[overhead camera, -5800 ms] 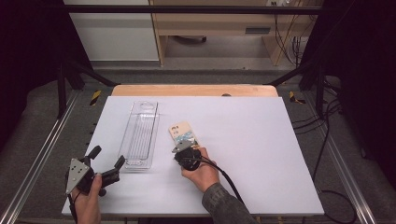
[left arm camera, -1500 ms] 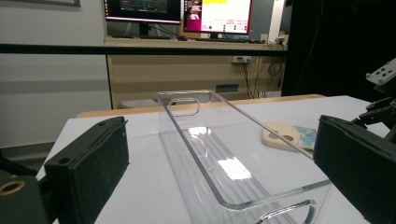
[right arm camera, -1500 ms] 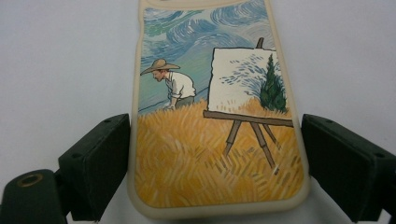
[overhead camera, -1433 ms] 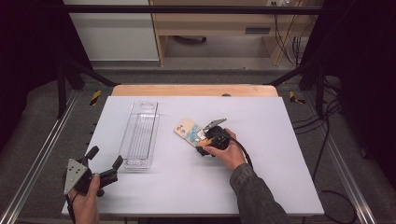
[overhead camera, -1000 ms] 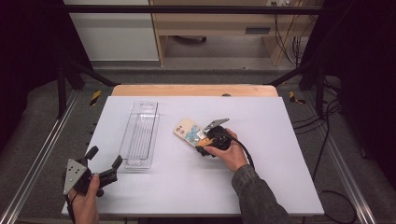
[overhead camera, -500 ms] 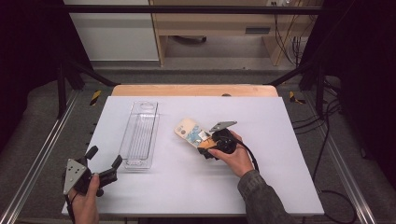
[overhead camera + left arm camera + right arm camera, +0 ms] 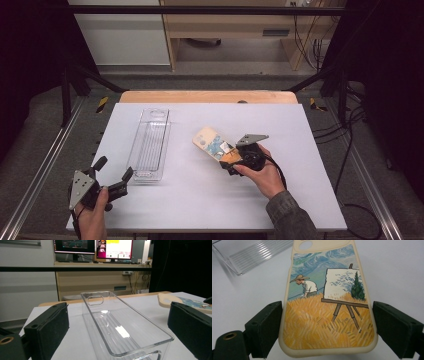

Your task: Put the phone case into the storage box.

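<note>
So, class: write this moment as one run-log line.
right gripper: jaws open, astride phone case | left gripper: jaws open, facing clear tray | tray empty

My right gripper [image 7: 231, 161] sits mid-table, jaws pointing left and away from me, spread wide with a gap at each pad, gripping nothing. My right hand [image 7: 265, 172] wraps its body from behind; the sleeved forearm enters from the bottom edge. My left gripper [image 7: 114, 175] rests at the near left corner, jaws spread wide, my left hand [image 7: 95, 212] under it.
</note>
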The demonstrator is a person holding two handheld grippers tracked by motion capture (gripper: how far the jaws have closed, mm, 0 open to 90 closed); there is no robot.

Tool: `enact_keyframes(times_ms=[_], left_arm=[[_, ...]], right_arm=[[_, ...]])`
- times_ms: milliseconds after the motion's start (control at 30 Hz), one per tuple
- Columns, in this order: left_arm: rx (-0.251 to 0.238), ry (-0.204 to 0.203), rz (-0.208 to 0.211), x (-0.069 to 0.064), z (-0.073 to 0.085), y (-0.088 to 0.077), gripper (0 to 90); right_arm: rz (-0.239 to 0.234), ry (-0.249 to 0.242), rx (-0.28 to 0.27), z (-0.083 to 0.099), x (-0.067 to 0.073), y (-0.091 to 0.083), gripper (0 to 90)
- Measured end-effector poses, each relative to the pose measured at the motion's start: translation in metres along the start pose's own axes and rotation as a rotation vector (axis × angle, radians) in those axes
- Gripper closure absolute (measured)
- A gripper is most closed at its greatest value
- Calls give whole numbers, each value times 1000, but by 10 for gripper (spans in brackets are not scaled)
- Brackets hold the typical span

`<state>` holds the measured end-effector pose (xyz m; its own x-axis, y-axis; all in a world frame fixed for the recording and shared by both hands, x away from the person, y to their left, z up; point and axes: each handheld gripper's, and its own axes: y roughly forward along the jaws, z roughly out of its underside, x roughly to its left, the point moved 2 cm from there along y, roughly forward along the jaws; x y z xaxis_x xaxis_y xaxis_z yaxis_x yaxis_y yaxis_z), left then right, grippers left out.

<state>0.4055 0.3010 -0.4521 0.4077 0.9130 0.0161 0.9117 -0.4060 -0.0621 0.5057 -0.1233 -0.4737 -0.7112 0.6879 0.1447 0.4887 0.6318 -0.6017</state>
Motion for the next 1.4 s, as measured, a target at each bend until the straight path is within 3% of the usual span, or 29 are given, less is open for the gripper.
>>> enact_keyframes(times_ms=[200,300,433,600,833,933,1033,1100,1400], left_arm=[[2,14,59,-19,-11,5,29],[0,-35,125,-30,-16,8,25],[26,-35,175,-44,-21,17,24],[62,-14,198,-57,-30,33,24],[110,33,261,-73,-40,59,24],[112,34,292,-82,-46,73,24],[111,48,297,-87,-48,77,27],[108,29,312,-92,-48,82,27],[111,38,335,-106,-45,101,28]], right_arm=[[-14,23,-38,11,-5,-19,121],[-16,32,-62,15,-7,-29,121],[-20,40,-88,19,-7,-37,121],[-31,44,-107,25,-9,-46,121],[-41,57,-131,33,-12,-53,121],[-48,67,-143,33,-15,-52,121],[-48,56,-142,32,-14,-52,121],[-47,62,-150,32,-14,-52,121],[-45,57,-175,26,-12,-55,121]])
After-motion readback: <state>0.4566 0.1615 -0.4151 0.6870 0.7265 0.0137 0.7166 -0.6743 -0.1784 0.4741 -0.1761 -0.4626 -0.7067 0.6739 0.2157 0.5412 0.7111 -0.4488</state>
